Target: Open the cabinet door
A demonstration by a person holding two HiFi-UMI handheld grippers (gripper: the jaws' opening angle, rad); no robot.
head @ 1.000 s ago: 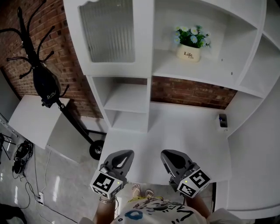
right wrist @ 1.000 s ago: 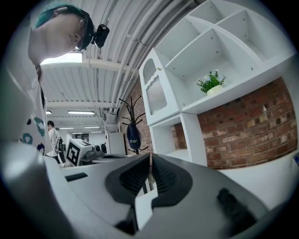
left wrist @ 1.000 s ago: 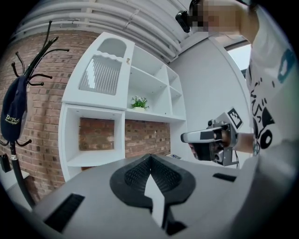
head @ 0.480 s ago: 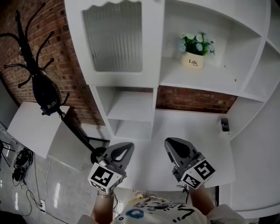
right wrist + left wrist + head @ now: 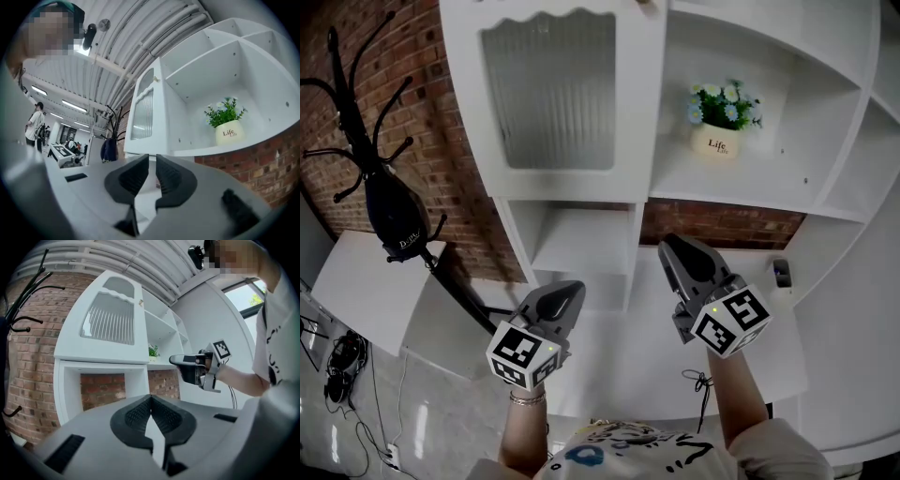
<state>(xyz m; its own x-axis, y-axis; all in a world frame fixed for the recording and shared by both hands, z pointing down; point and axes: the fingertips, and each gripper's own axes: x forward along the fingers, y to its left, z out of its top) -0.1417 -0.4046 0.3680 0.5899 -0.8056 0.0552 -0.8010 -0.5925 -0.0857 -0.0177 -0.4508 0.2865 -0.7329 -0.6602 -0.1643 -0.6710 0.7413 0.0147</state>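
Observation:
The white cabinet door (image 5: 553, 94) with its ribbed glass pane is closed at the upper left of the shelf unit; it also shows in the left gripper view (image 5: 110, 324) and the right gripper view (image 5: 143, 115). A small knob (image 5: 140, 302) sits near the door's upper right corner. My left gripper (image 5: 567, 295) is shut and empty, held below the door in front of the open cubbies. My right gripper (image 5: 672, 246) is shut and empty, higher, below the shelf with the flower pot (image 5: 718, 131). Both are well short of the door. In their own views the left gripper (image 5: 151, 397) and the right gripper (image 5: 152, 157) hold nothing.
A black coat rack (image 5: 384, 187) stands against the brick wall at the left. Below the shelves lies a white desk (image 5: 628, 347) with a small dark device (image 5: 780, 272) at its right end. Two open cubbies (image 5: 581, 239) sit under the door.
Both grippers have risen and moved forward toward the shelf unit, the right one more. The door now sits lower and larger in the head view.

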